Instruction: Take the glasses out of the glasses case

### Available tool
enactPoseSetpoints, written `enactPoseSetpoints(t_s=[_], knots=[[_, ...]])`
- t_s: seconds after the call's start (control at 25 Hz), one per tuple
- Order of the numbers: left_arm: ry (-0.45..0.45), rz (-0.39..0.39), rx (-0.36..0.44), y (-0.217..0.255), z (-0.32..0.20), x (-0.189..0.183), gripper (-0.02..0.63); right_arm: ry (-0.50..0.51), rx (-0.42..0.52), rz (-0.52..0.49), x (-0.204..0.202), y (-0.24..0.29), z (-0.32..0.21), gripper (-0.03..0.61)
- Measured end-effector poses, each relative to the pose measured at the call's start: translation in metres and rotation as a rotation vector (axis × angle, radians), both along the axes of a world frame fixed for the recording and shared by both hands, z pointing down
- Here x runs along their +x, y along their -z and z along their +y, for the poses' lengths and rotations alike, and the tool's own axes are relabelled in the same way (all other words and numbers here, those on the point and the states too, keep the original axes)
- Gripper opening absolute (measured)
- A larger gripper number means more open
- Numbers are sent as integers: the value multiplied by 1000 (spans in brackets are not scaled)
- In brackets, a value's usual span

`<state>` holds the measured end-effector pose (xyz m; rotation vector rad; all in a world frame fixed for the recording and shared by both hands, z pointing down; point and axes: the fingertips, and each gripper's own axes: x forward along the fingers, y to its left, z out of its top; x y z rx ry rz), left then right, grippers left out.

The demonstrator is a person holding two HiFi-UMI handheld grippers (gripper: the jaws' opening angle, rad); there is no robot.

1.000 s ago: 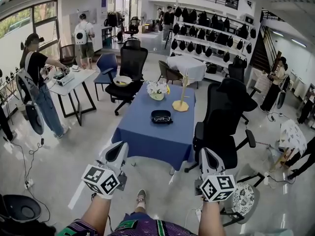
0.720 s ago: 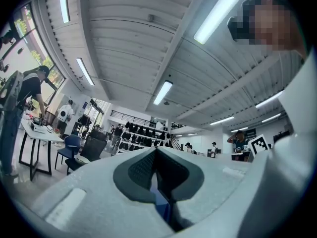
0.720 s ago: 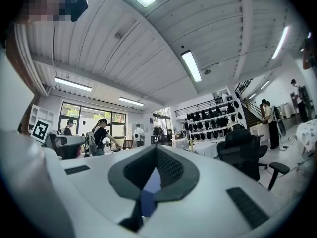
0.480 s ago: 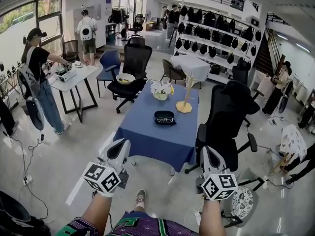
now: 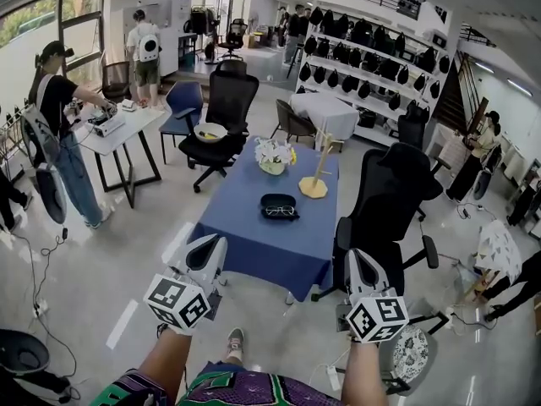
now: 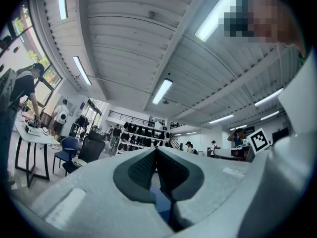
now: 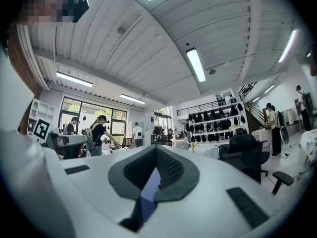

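A pale glossy floor spreads across the wide room. On it stands a long rectangular tabletop covered in a blue cloth, running away from the person. A tall black mesh office chair sits just beside the tabletop's right edge.

The white left gripper, with its marker cube, is held low in front of the person, short of the tabletop's near edge. Its own view shows the jaws pressed together at the tips with nothing between them. The white right gripper is held level with it, near the black chair. Its jaws are also closed tip to tip and empty.

A yellow wooden stand with a round base and upright post stands on the far right part of the cloth. A bunch of white flowers in a small pot is to its left. The black oval glasses case lies open near the middle of the tabletop, well apart from both grippers. The dark-framed glasses still rest inside it.
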<state>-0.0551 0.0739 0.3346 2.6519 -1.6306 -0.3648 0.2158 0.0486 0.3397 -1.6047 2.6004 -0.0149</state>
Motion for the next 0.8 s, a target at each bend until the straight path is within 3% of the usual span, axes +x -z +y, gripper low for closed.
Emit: enactPoseSetpoints(t_s=[0.16, 0.8], knots=[[14, -81, 1, -4, -22, 1, 15, 10, -16, 0, -8, -5, -23, 3], [-14, -75, -24, -15, -157, -27, 15, 3, -61, 15, -48, -26, -159, 3]])
